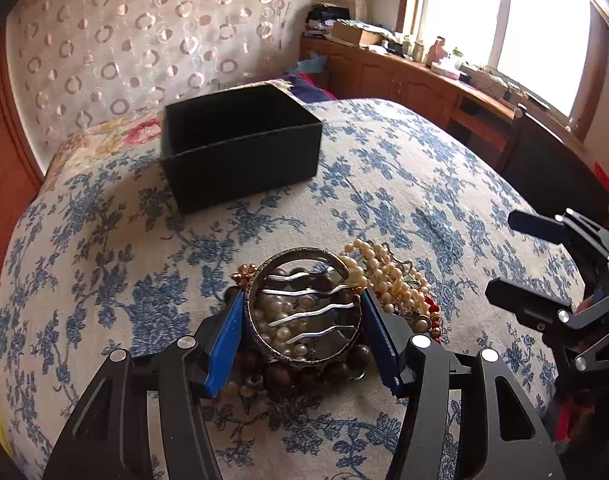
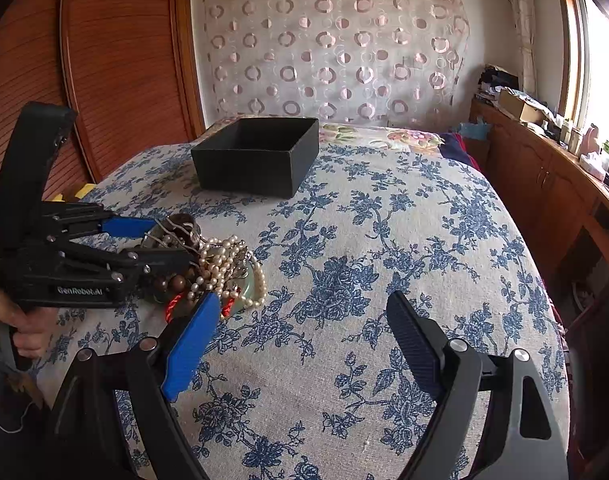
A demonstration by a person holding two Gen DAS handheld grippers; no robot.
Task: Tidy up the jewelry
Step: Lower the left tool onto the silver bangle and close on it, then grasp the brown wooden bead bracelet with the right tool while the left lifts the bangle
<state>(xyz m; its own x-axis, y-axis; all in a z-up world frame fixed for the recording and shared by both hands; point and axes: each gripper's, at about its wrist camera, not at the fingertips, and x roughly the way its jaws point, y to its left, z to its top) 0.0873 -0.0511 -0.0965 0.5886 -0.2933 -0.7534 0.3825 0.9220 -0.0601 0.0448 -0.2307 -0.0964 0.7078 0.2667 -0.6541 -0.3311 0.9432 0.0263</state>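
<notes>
A wide silver bangle [image 1: 303, 306] with wavy bars sits upright on a heap of jewelry [image 1: 388, 280]: pearl strands, brown wooden beads, red pieces. My left gripper [image 1: 303, 340] is shut on the bangle, one blue pad on each side. In the right wrist view the same heap [image 2: 220, 272] lies at the left, with the left gripper [image 2: 164, 240] on the bangle [image 2: 176, 228]. My right gripper [image 2: 304, 344] is open and empty, just right of the heap. An open black box [image 1: 240, 148] stands further back on the bed; it also shows in the right wrist view [image 2: 256, 160].
Everything lies on a bed with a blue floral cover [image 2: 384, 240]. A wooden cabinet [image 2: 544, 184] with clutter runs along the right under a window. A wooden wardrobe [image 2: 116, 60] stands at the left, a patterned curtain [image 2: 324, 48] behind.
</notes>
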